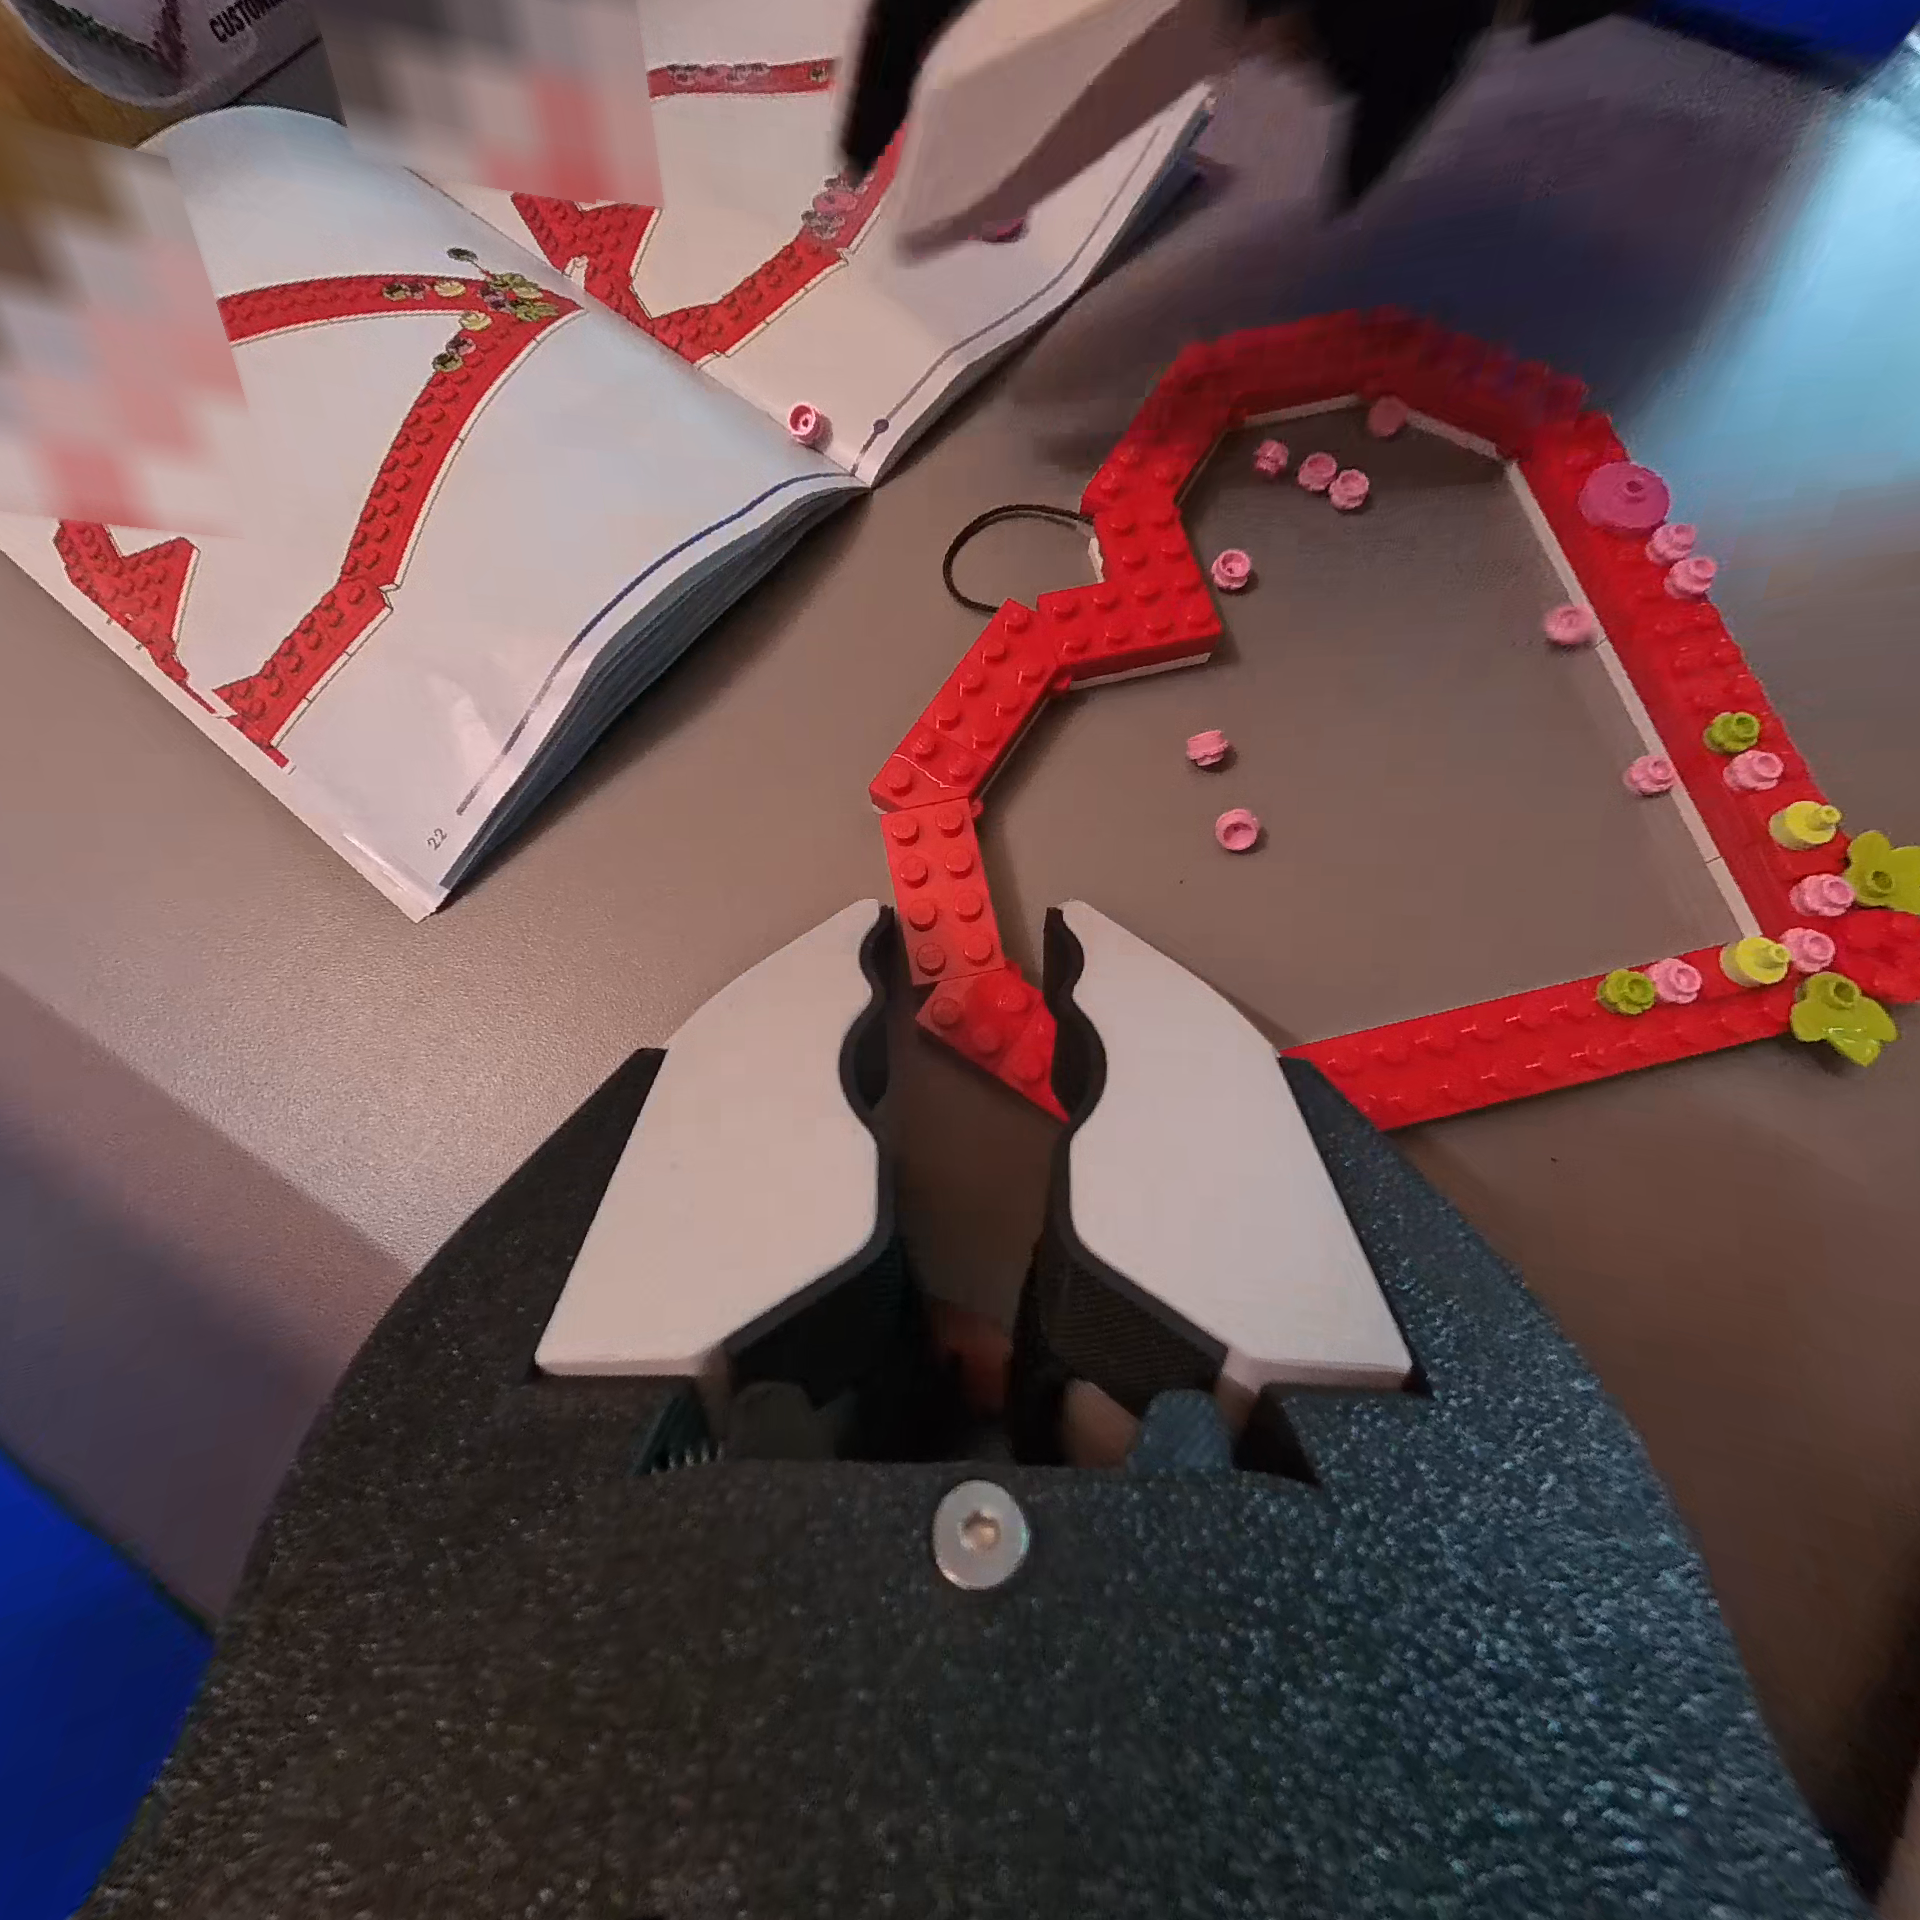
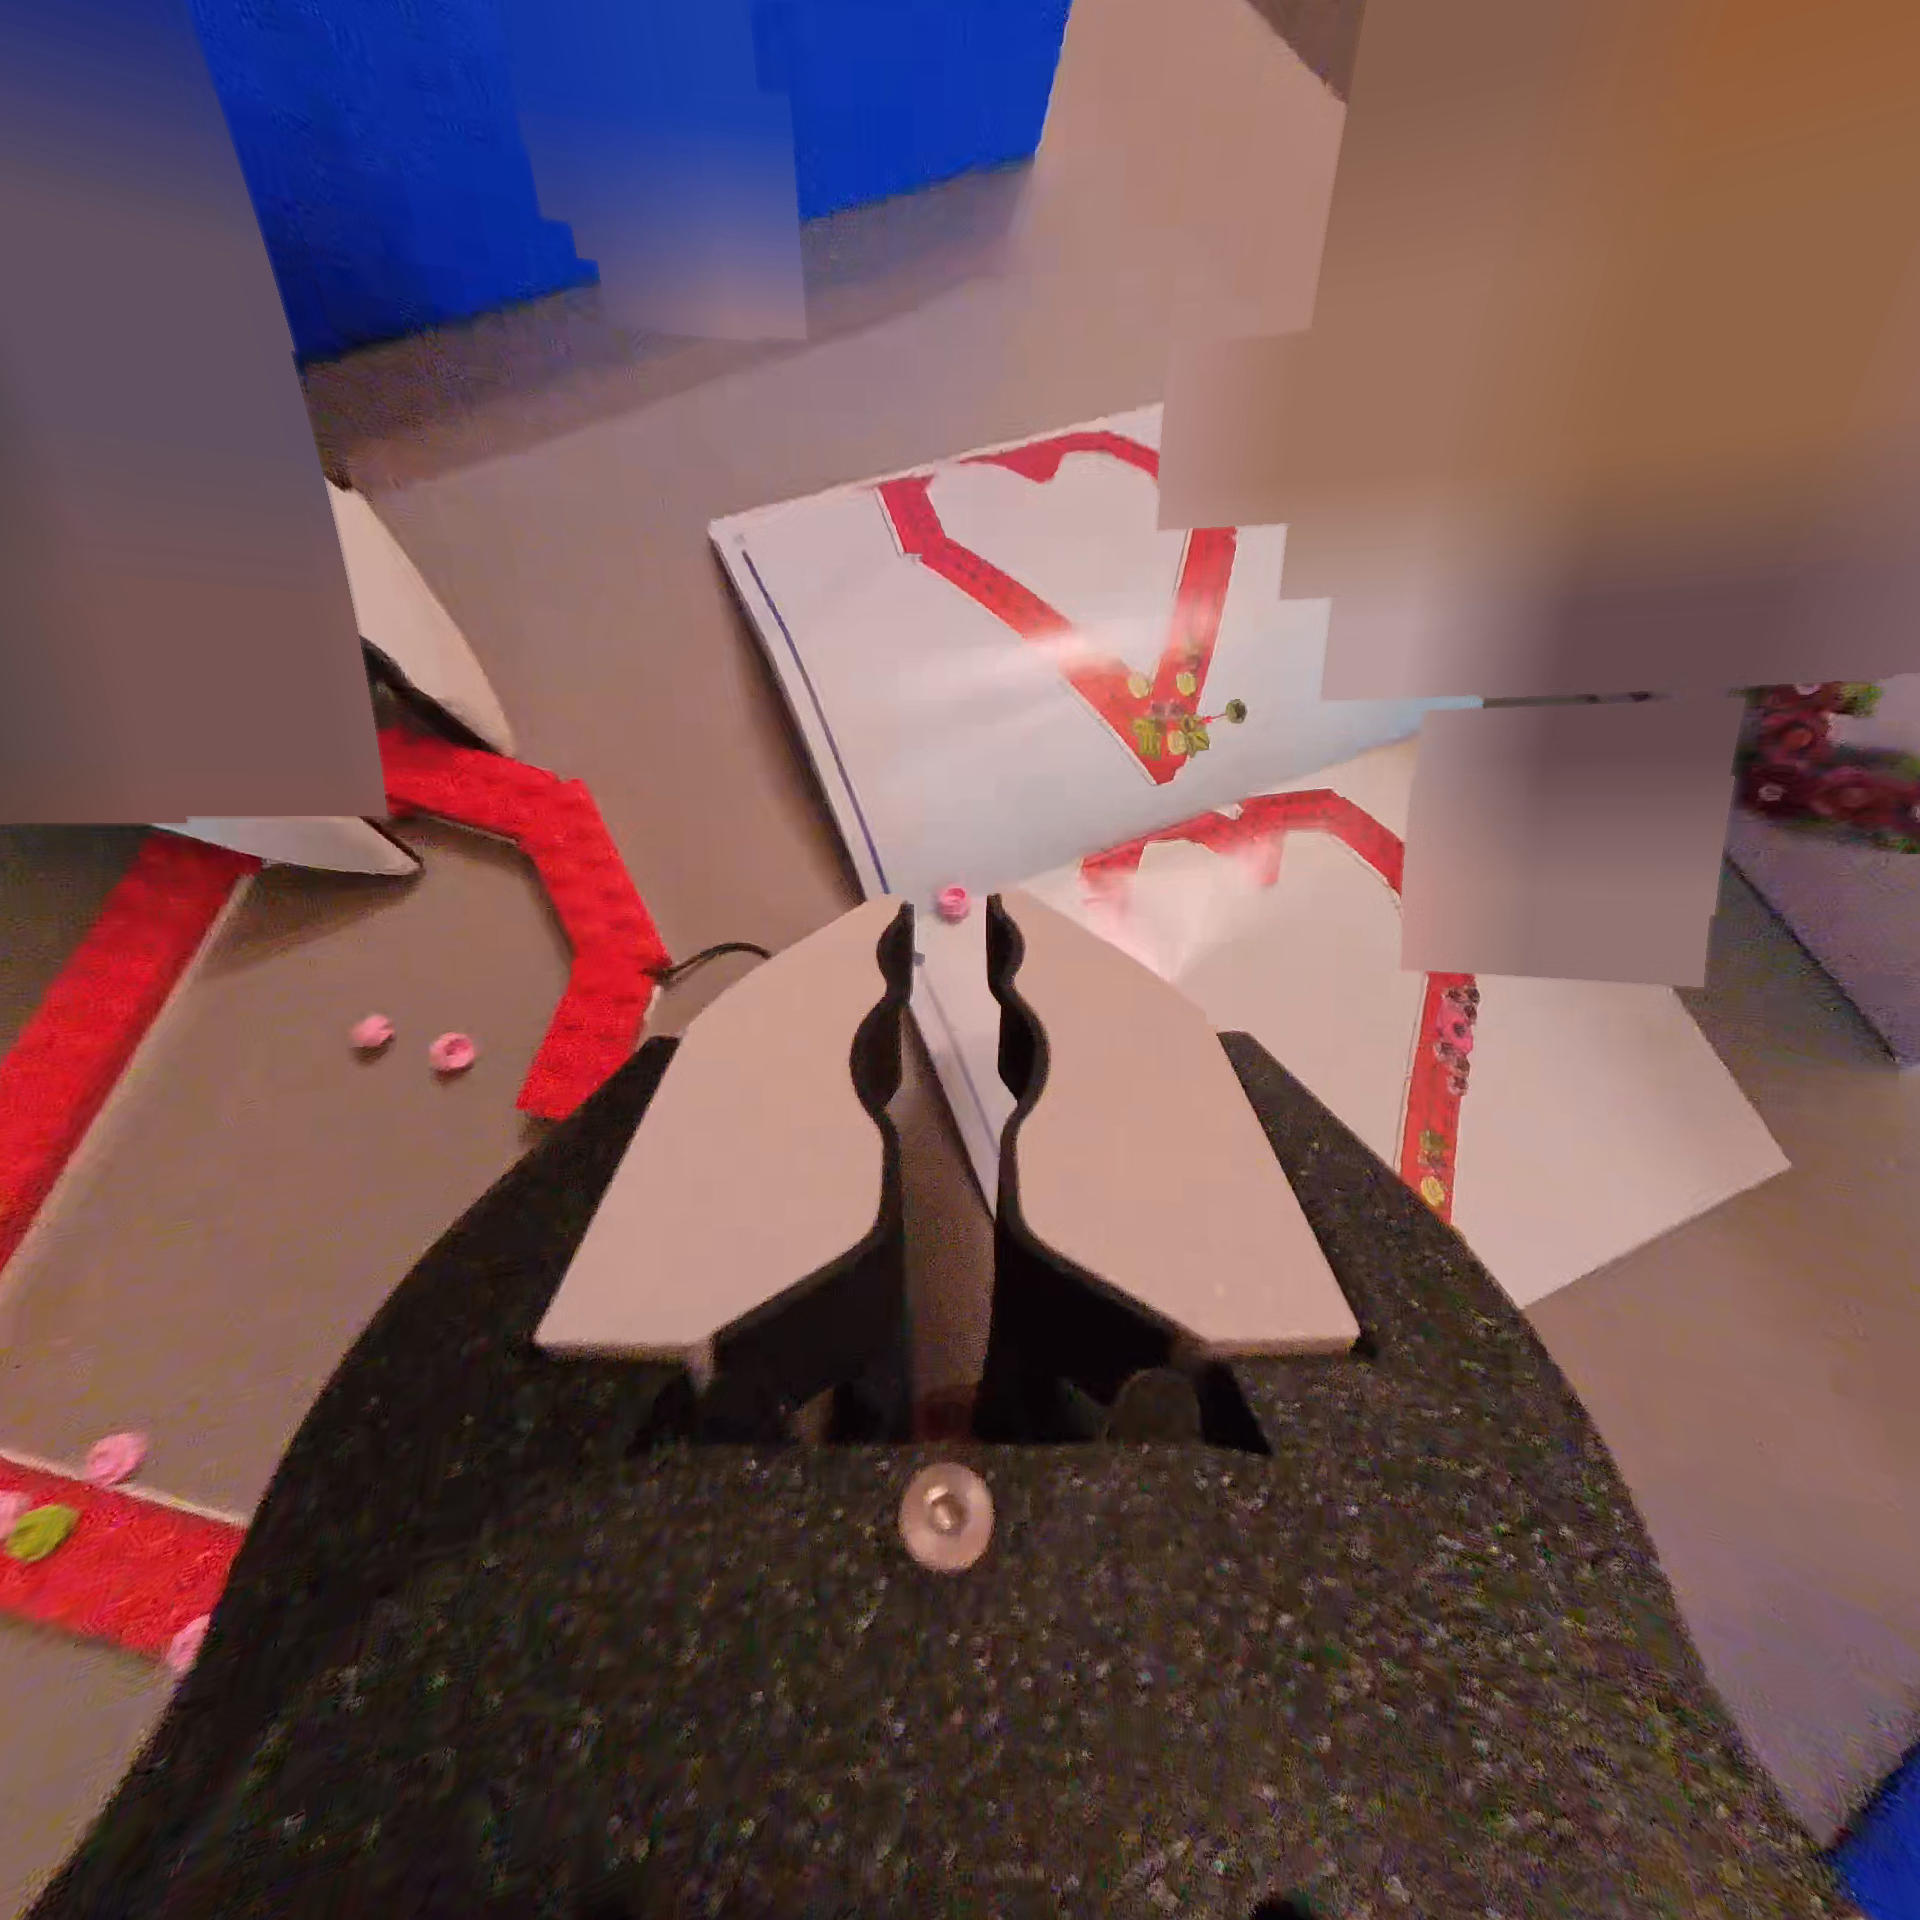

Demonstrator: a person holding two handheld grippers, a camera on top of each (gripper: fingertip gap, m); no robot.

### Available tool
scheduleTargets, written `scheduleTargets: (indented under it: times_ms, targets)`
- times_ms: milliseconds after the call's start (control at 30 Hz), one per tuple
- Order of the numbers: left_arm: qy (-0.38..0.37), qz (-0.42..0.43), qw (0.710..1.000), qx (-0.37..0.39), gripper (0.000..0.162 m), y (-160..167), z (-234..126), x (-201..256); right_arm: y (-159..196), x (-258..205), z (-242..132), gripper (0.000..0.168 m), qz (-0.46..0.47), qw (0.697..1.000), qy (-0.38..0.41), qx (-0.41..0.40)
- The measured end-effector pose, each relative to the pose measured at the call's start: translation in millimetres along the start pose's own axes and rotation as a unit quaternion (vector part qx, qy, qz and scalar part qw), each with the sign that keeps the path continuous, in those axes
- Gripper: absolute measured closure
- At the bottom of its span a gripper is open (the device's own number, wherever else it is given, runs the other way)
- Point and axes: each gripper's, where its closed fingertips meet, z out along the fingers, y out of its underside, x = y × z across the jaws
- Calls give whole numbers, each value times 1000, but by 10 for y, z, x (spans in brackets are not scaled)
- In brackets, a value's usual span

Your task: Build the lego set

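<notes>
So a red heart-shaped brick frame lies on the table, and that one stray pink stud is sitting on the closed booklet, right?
Not quite: the booklet is open, not closed. The left wrist view shows the pink stud resting on its spread pages, beside the red heart-shaped frame on the table.

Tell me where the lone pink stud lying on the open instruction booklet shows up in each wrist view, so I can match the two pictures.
Left wrist view: the pink stud lies upper centre-left, on the booklet's right-hand page near the spine's lower end.
Right wrist view: the same stud sits centre, just beyond the right gripper's fingers, at the booklet's edge.
Shared landmark: the red heart frame, right of the booklet in the left view, at far left in the right view.
</notes>
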Motion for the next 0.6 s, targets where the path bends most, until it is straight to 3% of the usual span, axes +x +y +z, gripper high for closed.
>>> scheduleTargets:
  times_ms: [233,300,400,500,600]
  targets:
    - [1,-1,1000,0,135,-1,1,-1,183,22,367,154,-30,995,-48,-78]
    - [1,-1,1000,0,135,-1,1,-1,185,16,371,160,-37,995,-50,-78]
    - [1,-2,1000,0,135,0,1,-2,77,-31,216,160,-34,997,-46,-51]
    - [1,-1,1000,0,135,0,0,-2,-66,-498,-119,161,-32,989,-145,3]
    - [1,-1,1000,0,135,-1,-1,-2,257,-899,-234,160,-61,974,-213,-52]
